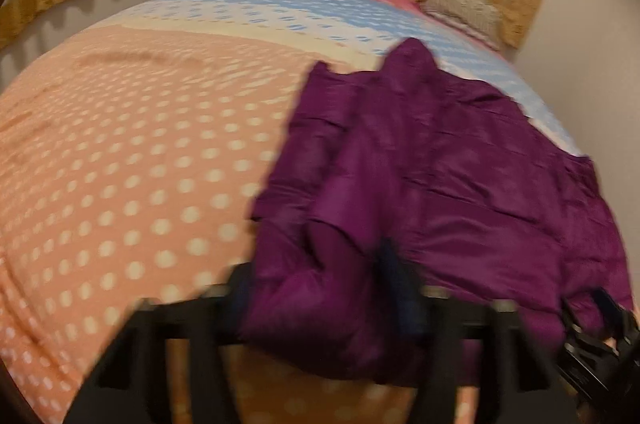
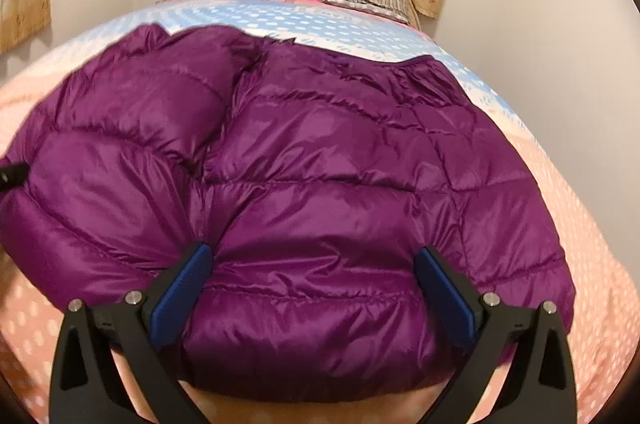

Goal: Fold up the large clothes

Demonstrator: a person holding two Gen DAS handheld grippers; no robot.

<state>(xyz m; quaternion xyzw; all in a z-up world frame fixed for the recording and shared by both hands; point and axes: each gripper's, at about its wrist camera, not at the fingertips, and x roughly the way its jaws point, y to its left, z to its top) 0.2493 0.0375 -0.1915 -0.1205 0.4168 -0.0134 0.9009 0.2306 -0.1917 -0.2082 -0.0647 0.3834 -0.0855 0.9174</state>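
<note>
Purple puffer jacket (image 2: 304,183) lies on the polka-dot bed (image 1: 120,163). Right gripper (image 2: 312,280) fingers spread wide around its hem; blurred left gripper (image 1: 320,288) clenches a jacket fold.

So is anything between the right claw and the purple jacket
Nothing visible. The right claw stands open with the purple jacket bulging directly between its blue pads, on the dotted bedspread.
</note>
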